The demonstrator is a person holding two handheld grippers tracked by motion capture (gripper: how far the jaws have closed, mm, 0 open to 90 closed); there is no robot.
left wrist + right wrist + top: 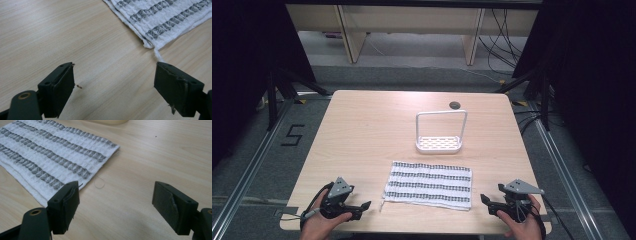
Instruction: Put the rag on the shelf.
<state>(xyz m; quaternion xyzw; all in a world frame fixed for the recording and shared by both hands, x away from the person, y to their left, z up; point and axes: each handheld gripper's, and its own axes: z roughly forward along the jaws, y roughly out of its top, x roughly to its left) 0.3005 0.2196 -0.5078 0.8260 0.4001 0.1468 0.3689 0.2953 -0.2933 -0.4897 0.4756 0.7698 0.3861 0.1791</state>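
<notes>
Both grippers wide, holding nothing: left gripper (pixel 366 205) at 8 o'clock, right gripper (pixel 484 199) at 4 o'clock of towel (pixel 428 184). Best to pinch near corners evenly.

A white rack (pixel 440 131) with a tall looped handle stood upright toward the far side of the wooden table (pixel 362 140), and a small dark round hole (pixel 454 105) sat near the table's far edge. Beyond the table, black cables (pixel 502 40) trailed across the floor beside pale wooden furniture legs (pixel 349 37).
</notes>
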